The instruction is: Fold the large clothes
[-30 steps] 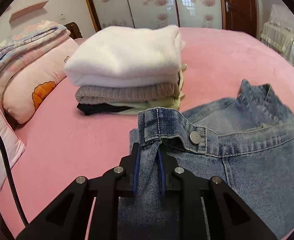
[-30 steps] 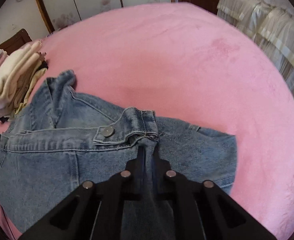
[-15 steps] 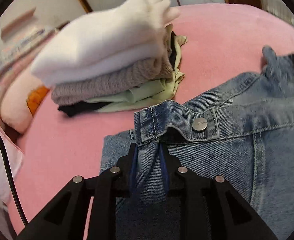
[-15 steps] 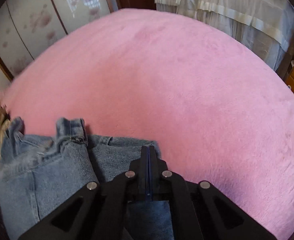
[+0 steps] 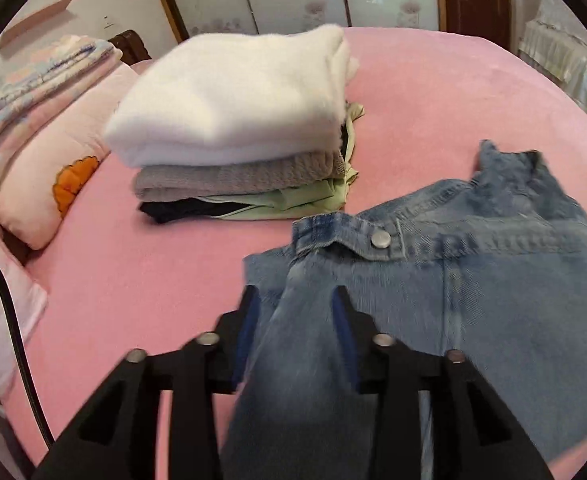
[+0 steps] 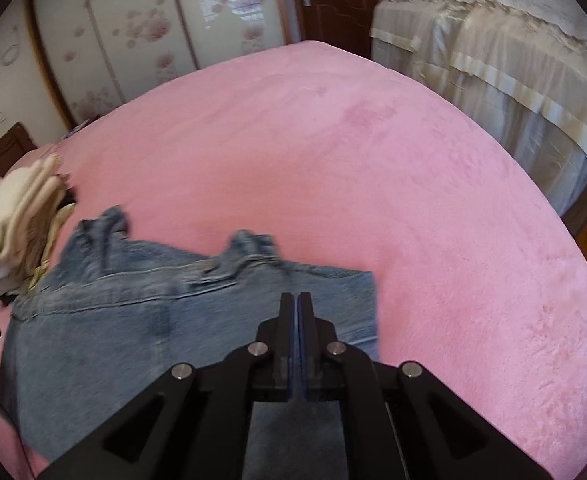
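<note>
— Where is the denim jacket [image 5: 473, 264]?
— Flat on the pink bed [image 6: 373, 152], beside the folded stack [image 5: 237, 120].
— The claws?
— Left claw [image 5: 295, 300] has just been opening, denim between its pads; right claw [image 6: 297, 300] closed, empty.

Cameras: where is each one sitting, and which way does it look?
Left wrist: on the left gripper, looking down its open fingers at the jeans, clothes stack and pillow.
Right wrist: on the right gripper, fingers shut, looking over the jeans across the pink bed.
Both show the jeans, the stack and the bed.
</note>
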Demonstrator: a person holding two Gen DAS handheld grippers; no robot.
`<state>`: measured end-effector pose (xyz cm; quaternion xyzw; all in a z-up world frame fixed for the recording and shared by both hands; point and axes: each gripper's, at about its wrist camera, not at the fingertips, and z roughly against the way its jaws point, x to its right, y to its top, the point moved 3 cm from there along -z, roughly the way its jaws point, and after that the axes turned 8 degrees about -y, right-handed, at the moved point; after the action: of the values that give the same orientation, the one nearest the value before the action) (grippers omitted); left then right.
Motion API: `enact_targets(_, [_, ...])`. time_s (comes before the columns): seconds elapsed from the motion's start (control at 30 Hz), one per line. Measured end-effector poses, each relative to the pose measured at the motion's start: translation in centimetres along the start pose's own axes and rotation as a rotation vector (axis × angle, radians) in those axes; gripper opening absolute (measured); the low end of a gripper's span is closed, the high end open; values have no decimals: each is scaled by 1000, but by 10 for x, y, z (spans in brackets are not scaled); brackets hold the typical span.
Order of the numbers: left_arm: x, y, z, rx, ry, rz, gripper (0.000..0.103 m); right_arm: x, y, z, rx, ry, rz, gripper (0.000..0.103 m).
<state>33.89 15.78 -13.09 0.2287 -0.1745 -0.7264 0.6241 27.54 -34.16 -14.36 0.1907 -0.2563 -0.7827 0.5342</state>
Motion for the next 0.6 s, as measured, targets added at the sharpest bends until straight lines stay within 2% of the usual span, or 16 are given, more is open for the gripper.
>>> enact_targets(0.07, [-2,-5,30,-1,-40,-5,46,-24,-7,23,3,45,46,5])
enact_targets(0.13, [0,-10,59,-6,-76,-6,46,-56,-18,47,-3,99,93,12])
enact_targets(0.2, [8,-22,83,-7,-148,5,58,-96,-35,72,-2,174,151,17])
enact_targets(0.3, [27,-47,92,-14,-266,52,63,-147,-67,99,7,271,203,27])
enact_targets(0.37, [43,-67,84,-29,-301,86,63,-179,-90,109,14,314,231,29])
enact_targets(0.47, [62,-96,56,-51,-316,153,63,-208,-121,100,10,296,264,29])
enact_targets(0.53, [67,-111,38,-58,-266,181,62,-213,-137,84,-24,265,267,29])
enact_targets(0.6, [67,-127,18,-92,-214,198,62,-201,-150,68,-51,195,269,29])
